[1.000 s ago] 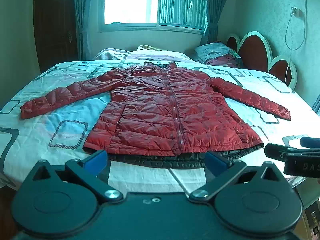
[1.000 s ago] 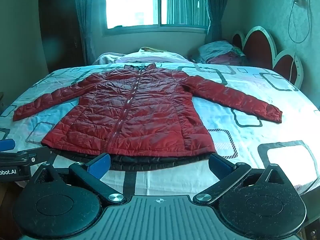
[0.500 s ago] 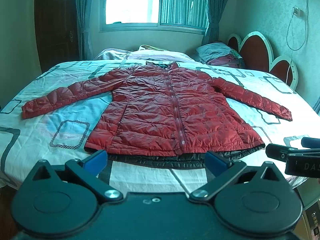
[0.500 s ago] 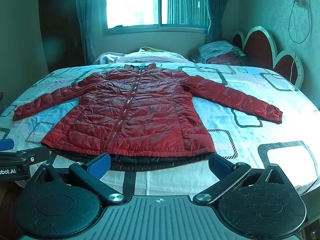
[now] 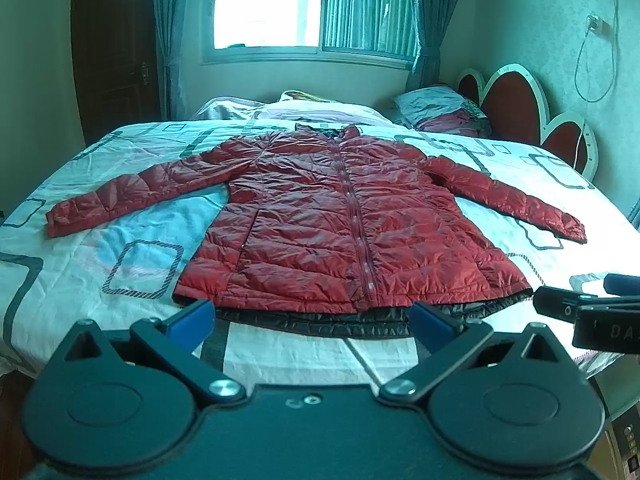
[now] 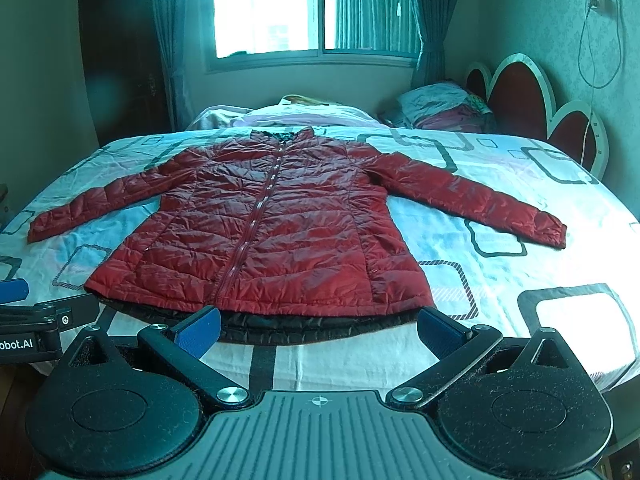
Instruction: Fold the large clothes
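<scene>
Red quilted puffer jacket (image 5: 352,232) spread flat, front up, sleeves out on the patterned white bedsheet (image 5: 80,264). Left gripper (image 5: 312,318) and right gripper (image 6: 318,330) both released, empty, short of the hem. Better to start with a sleeve cuff (slippery shell), pinching deep.

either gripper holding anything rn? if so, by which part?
Nothing held. Left gripper and right gripper are both open, short of the red jacket, which lies flat on the bed.

The left gripper (image 5: 312,322) has edged slightly forward, so the jacket (image 5: 344,224) sits a touch lower in view
</scene>
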Demonstrator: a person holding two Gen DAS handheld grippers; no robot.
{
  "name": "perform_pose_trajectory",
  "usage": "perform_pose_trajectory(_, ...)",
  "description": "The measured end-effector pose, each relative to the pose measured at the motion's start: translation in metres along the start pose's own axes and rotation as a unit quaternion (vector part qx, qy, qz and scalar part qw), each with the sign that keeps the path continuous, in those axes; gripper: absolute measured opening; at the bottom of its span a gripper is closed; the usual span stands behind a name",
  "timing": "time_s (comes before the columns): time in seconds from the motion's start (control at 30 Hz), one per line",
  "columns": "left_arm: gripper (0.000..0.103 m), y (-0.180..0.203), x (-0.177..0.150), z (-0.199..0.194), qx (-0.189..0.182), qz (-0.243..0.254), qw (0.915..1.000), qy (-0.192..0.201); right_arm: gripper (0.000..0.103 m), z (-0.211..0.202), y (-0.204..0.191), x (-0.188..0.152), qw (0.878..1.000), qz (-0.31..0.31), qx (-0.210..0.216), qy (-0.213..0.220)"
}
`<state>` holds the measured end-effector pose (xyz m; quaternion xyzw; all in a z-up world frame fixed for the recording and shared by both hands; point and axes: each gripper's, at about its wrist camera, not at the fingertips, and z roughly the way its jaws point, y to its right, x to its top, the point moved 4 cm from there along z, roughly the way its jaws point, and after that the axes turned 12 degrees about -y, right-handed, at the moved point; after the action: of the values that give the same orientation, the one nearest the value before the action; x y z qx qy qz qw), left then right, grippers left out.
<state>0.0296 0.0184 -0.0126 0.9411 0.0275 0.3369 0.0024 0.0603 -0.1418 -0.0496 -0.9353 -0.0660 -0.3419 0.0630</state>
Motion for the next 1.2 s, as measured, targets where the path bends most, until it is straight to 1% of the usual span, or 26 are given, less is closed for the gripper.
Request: perform_pose_trajectory(1.2, 0.103, -0.0031, -0.0027, 0.0016, 0.0, 0.0, 1.0, 0.003, 0.103, 0.0005, -0.0002, 0.0003, 1.0, 0.001, 0.0, -0.001)
